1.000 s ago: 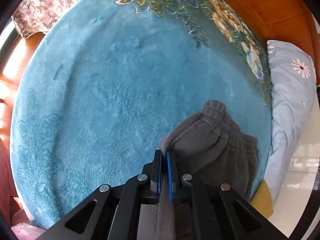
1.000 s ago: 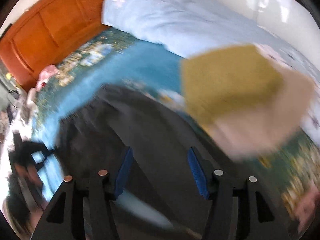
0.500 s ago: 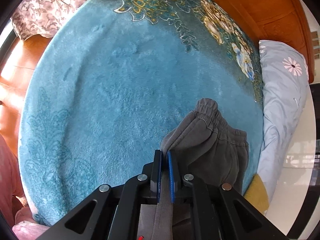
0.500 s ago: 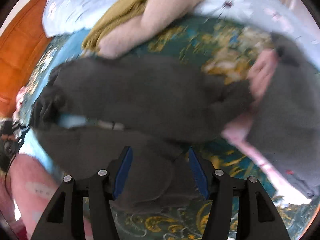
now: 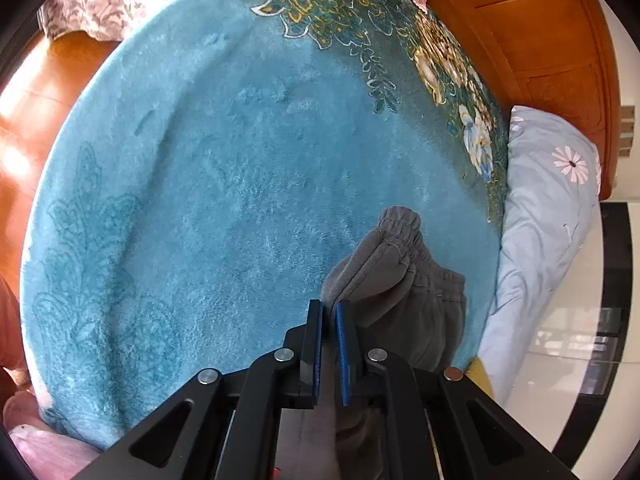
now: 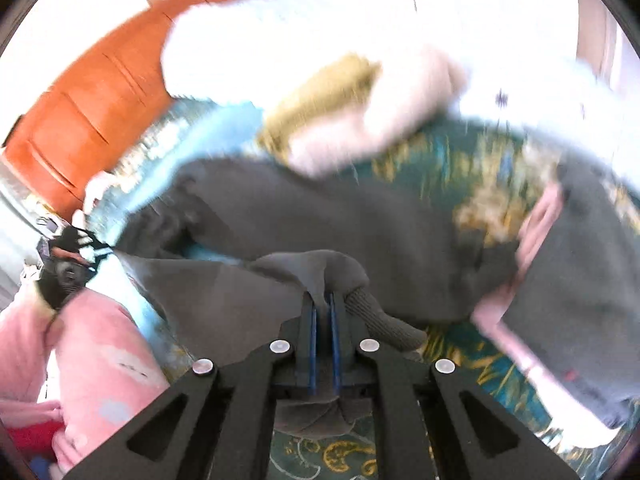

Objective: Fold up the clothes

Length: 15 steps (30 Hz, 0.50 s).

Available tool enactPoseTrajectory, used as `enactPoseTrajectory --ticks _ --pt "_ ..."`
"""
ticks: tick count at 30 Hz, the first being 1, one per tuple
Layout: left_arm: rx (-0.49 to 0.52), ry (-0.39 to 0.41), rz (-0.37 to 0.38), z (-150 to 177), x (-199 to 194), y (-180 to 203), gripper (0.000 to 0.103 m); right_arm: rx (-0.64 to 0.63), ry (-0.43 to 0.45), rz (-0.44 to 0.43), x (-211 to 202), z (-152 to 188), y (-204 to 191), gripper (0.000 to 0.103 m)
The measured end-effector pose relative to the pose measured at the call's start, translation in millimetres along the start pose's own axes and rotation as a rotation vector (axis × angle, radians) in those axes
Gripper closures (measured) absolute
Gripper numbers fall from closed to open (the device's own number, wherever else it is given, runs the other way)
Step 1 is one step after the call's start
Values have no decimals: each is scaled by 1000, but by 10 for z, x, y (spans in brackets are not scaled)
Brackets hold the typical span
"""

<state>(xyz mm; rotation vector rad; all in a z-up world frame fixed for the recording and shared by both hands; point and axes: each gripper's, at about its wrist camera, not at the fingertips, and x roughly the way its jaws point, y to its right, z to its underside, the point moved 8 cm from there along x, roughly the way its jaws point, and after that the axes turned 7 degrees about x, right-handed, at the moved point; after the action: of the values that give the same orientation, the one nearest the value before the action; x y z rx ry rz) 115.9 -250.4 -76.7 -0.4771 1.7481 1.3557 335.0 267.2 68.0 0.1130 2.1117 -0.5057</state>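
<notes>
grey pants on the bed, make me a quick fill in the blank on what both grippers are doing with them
1. The left gripper is shut on the ____ end of the grey pants, where the elastic gathers.
2. The right gripper is ____ on a fold of the same dark fabric.
3. The pants lie over a plush ____ blanket with a floral border.
4. Beside the blanket sits a light blue pillow printed with a ____.

Missing words: waistband; shut; teal; flower

One teal blanket [image 5: 240, 200], one grey trousers [image 5: 400, 280], one pale blue pillow [image 5: 548, 208], two grippers.
</notes>
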Motion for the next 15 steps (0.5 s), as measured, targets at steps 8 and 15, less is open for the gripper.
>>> enactPoseTrajectory --ticks 8,15 --pt "136 59 69 -29 -217 399 99 177 -40 -15 156 208 400 98" --pt "323 82 1 -129 -246 850 99 121 -25 -2 229 -151 370 97"
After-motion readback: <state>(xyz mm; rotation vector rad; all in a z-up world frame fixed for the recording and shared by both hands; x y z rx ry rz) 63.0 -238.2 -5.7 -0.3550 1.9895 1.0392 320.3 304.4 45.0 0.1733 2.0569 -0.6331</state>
